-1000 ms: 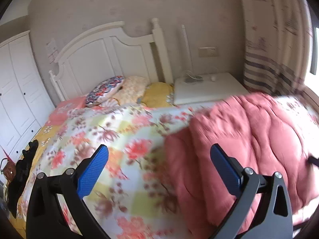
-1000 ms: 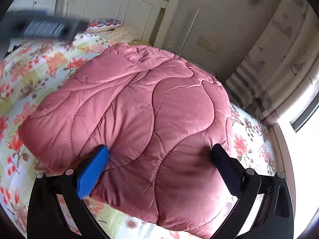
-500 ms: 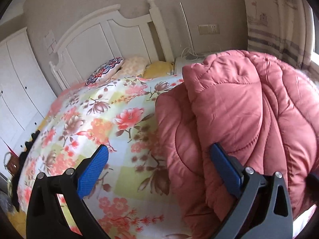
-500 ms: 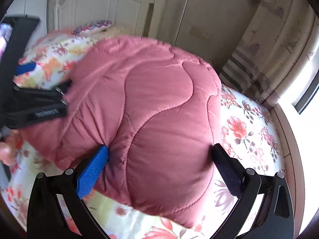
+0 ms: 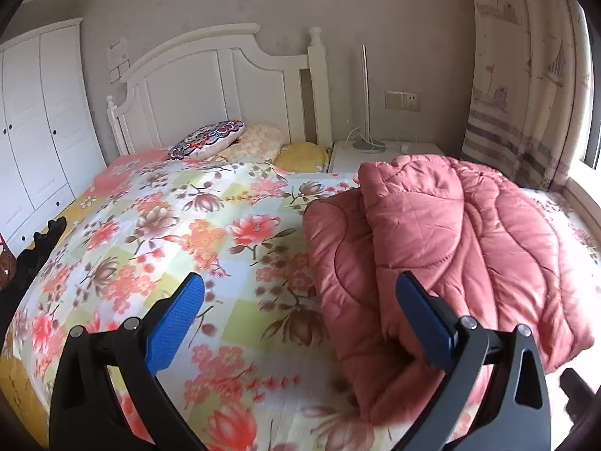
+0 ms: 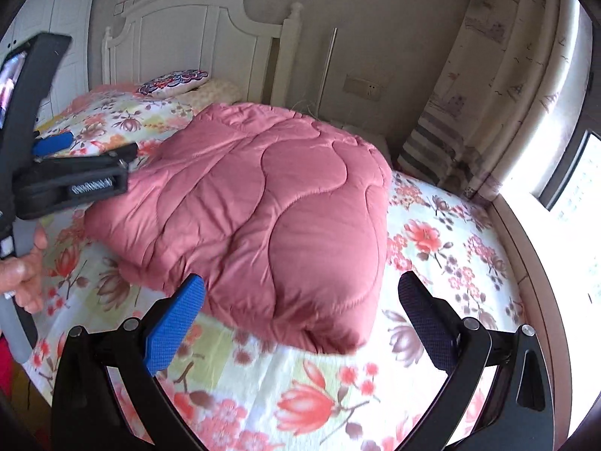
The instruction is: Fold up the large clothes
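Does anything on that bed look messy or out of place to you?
Only slightly. The pink quilt lies folded in a puffy bundle on the floral bedspread, and in the left wrist view its layers don't line up: one fold sits skewed over the other, edges bulging. Nothing looks spilled or torn. Both tongs are open and empty.

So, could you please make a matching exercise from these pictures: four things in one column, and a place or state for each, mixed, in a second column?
Things:
1. pink quilt
2. patterned cushion
3. left gripper
4. wall socket

Places or states:
A. open, holding nothing
B. on the wall between the headboard and the curtain
C. folded into a bundle on the floral bedspread
D. at the head of the bed, by the headboard

Pairs: 1-C, 2-D, 3-A, 4-B
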Tool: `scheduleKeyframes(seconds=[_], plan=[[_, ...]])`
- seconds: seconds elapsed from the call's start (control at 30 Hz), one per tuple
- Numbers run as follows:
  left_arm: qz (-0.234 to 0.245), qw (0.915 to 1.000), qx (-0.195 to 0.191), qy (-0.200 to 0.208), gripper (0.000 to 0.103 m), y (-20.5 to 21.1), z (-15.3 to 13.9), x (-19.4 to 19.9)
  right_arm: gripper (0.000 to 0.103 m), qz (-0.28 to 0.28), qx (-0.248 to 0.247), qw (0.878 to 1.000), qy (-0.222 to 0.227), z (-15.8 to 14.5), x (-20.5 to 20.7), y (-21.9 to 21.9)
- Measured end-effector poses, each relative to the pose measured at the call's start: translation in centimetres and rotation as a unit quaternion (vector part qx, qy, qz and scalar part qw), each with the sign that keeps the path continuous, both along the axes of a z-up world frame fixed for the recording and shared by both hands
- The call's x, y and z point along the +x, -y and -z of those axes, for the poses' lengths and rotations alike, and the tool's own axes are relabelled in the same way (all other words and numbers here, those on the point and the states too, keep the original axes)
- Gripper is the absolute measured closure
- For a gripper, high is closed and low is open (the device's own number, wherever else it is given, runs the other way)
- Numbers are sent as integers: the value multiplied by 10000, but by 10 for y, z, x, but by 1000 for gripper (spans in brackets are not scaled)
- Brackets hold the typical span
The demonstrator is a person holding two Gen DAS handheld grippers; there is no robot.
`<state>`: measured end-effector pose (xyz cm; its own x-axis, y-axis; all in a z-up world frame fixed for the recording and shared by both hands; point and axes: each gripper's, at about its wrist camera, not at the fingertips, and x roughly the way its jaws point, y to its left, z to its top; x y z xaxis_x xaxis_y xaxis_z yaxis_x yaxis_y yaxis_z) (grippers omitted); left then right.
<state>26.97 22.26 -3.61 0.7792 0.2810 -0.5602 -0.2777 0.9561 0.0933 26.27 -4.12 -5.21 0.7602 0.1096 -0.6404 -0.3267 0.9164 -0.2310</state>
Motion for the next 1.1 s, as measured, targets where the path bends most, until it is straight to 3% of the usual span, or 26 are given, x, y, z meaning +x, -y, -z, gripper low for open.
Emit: scheduleKeyframes(seconds=[0.57,0.73,1.1], plan=[[183,9994,-133,265,2,22,-22,-122,4,19,751,9969,-243,5,-66,19],[221,9995,-148,189,2,32,-17,-151,4,245,390,9989,-67,13,-89,15],[720,9963,-383,-268,2,51,15,-194,4,293,315,9990,-107,21,-121,15]])
